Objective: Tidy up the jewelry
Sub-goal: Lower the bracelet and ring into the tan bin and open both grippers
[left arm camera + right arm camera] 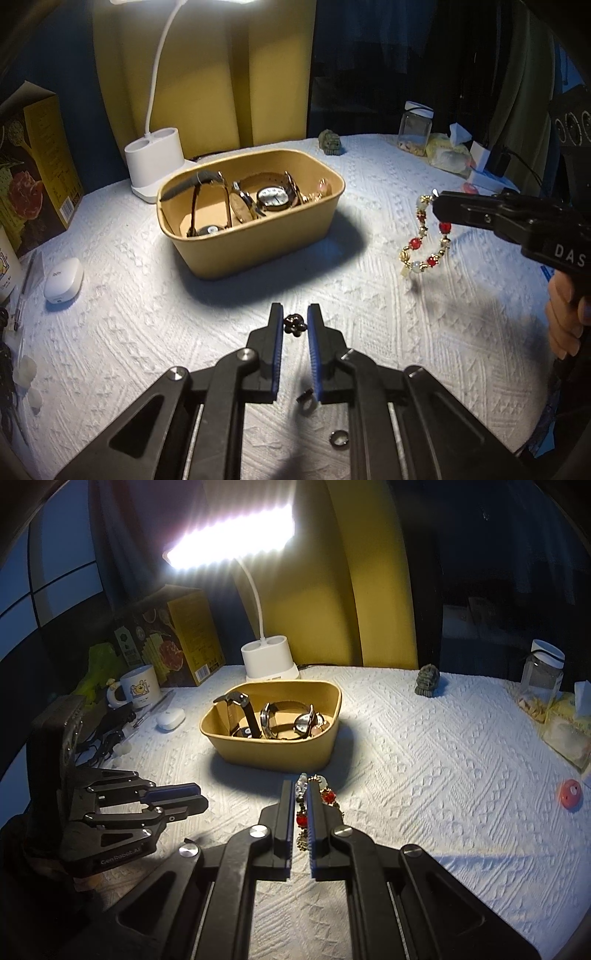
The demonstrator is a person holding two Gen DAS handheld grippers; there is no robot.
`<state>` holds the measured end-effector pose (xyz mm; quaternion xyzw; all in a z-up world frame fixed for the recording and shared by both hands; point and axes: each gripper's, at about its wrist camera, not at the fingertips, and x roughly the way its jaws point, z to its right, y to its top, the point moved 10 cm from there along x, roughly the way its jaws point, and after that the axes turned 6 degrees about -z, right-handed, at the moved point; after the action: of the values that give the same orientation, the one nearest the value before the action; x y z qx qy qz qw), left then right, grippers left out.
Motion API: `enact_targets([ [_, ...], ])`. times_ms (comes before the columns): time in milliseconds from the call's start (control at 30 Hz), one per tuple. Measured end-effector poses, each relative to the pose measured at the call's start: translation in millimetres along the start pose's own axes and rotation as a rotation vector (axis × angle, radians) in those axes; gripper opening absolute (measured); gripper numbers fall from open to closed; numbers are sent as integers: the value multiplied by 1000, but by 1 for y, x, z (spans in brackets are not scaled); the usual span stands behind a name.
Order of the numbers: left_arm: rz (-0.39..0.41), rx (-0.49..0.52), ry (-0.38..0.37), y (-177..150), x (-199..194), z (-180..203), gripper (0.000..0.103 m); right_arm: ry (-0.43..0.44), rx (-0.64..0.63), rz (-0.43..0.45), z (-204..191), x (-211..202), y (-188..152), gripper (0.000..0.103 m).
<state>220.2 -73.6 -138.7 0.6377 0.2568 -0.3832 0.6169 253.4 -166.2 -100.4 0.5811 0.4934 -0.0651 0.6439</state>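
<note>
A tan box (pixel 258 254) stands mid-table and holds several watches (pixel 273 197); it also shows in the right wrist view (pixel 273 753). My right gripper (pixel 300 794) is shut on a red and gold bead bracelet (pixel 301 818) and holds it above the cloth, right of the box; the bracelet (pixel 424 243) hangs from that gripper (pixel 437 201) in the left wrist view. My left gripper (pixel 294 321) is slightly open, its jaws on either side of a small dark piece of jewelry (pixel 294 324) on the cloth. A small ring (pixel 339 439) and a dark clip (pixel 303 397) lie near its fingers.
A white lamp base (pixel 155 162) stands behind the box. A printed carton (pixel 37 177), a white earbud case (pixel 63 278) and a mug (pixel 138 690) are at the left. A stone figurine (pixel 331 142), a jar (pixel 415 127) and tissues (pixel 452 151) are at the back right.
</note>
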Motion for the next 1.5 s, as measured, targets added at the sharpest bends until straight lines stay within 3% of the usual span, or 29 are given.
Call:
enact_targets([
  [333, 78, 26, 26, 42, -13, -14, 12, -7, 5, 26, 12, 0, 23, 5],
  [633, 101, 18, 31, 76, 4, -31, 12, -25, 13, 39, 24, 5, 40, 6],
  [1067, 71, -23, -42, 74, 20, -49, 13, -58, -9, 26, 14, 18, 56, 5],
  [1233, 90, -60, -36, 72, 12, -66, 31, -49, -37, 29, -2, 25, 66, 6],
  [1500, 130, -154, 2, 61, -2, -107, 33, -40, -92, 35, -28, 40, 92, 6],
])
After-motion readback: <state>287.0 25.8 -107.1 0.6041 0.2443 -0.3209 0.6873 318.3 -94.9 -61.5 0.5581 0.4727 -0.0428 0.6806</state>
